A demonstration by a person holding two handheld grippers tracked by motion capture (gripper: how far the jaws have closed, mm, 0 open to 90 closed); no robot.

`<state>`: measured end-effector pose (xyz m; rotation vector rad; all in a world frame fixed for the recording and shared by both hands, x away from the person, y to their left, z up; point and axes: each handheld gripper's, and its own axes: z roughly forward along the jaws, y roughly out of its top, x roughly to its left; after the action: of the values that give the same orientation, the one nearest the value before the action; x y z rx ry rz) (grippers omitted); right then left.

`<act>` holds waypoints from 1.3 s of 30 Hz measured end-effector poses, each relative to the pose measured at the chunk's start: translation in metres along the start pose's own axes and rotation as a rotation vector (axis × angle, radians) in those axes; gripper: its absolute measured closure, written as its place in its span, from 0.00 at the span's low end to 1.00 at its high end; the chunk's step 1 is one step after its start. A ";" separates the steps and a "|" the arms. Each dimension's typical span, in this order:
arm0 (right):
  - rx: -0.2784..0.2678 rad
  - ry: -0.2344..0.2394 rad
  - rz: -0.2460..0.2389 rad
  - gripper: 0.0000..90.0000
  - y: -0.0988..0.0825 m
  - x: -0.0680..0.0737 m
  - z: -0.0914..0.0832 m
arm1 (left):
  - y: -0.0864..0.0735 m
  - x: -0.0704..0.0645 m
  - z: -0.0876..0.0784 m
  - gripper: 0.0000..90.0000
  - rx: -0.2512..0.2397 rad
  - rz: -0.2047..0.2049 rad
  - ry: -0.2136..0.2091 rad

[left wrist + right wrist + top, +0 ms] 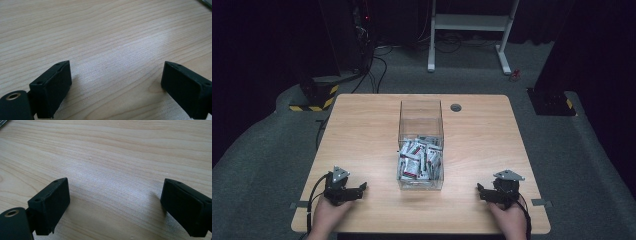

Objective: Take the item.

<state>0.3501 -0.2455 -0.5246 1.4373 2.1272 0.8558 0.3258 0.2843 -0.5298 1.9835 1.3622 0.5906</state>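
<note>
A clear plastic box (421,116) stands in the middle of the wooden table (362,130), and several white and red sachets (419,159) lie in its near half. My left gripper (360,189) rests on the table near the front left corner, held by a hand. In the left gripper view, that gripper (116,82) is open, with bare wood between its jaws. My right gripper (481,190) rests near the front right corner in the other hand. The right gripper view has the right gripper (115,202) open too, over bare wood.
A round cable hole (456,107) sits in the table near the back edge. Beyond the table are grey carpet, a white desk frame (469,25), dark equipment with cables (362,40) and yellow-black striped bases (314,97).
</note>
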 end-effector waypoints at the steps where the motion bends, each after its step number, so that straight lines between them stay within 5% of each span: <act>1: 0.000 0.000 0.000 0.09 0.000 0.000 0.000 | 0.000 0.000 0.000 0.11 -0.001 -0.001 0.000; 13: 0.000 0.000 0.000 0.09 0.000 0.000 0.000 | 0.003 -0.002 -0.005 0.12 -0.020 0.010 -0.011; 39: 0.001 0.002 0.000 0.09 0.000 0.000 0.000 | 0.011 -0.014 -0.007 0.14 -0.072 0.006 -0.133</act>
<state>0.3504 -0.2453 -0.5245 1.4373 2.1291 0.8566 0.3232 0.2708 -0.5168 1.9338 1.2379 0.4943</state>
